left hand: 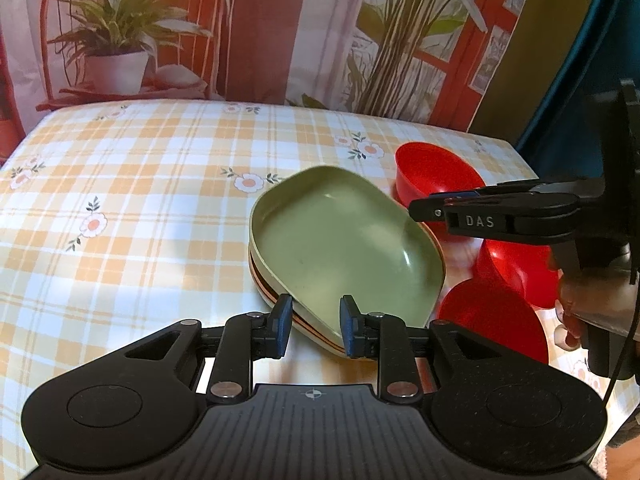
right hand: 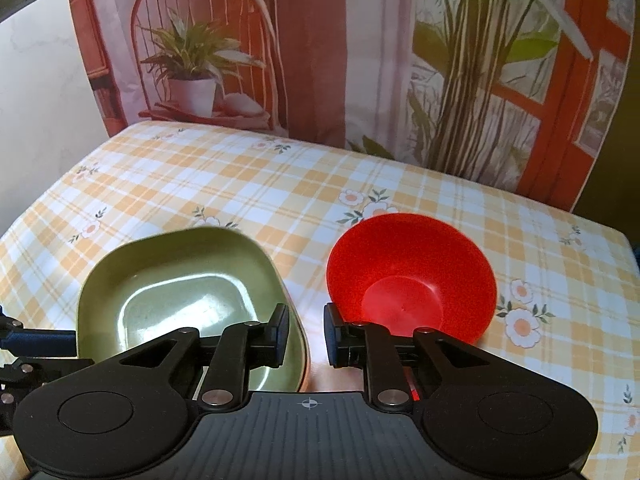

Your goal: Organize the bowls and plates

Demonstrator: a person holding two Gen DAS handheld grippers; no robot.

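A stack of green square plates (left hand: 340, 248) lies on the checked tablecloth; it also shows in the right wrist view (right hand: 188, 292). My left gripper (left hand: 316, 326) is open, with its fingers on either side of the stack's near rim. Three red bowls sit to the right: a far one (left hand: 432, 172), a middle one (left hand: 516, 268) and a near one (left hand: 492, 320). My right gripper (right hand: 306, 334) is open and empty, over the gap between the plates and a red bowl (right hand: 412, 280). It also shows in the left wrist view (left hand: 428, 204), above the stack's right edge.
The checked tablecloth (left hand: 140, 208) covers the table. A printed backdrop with a chair and plants (left hand: 280, 32) hangs behind the far edge. The table's right edge (right hand: 624, 248) is near the bowls.
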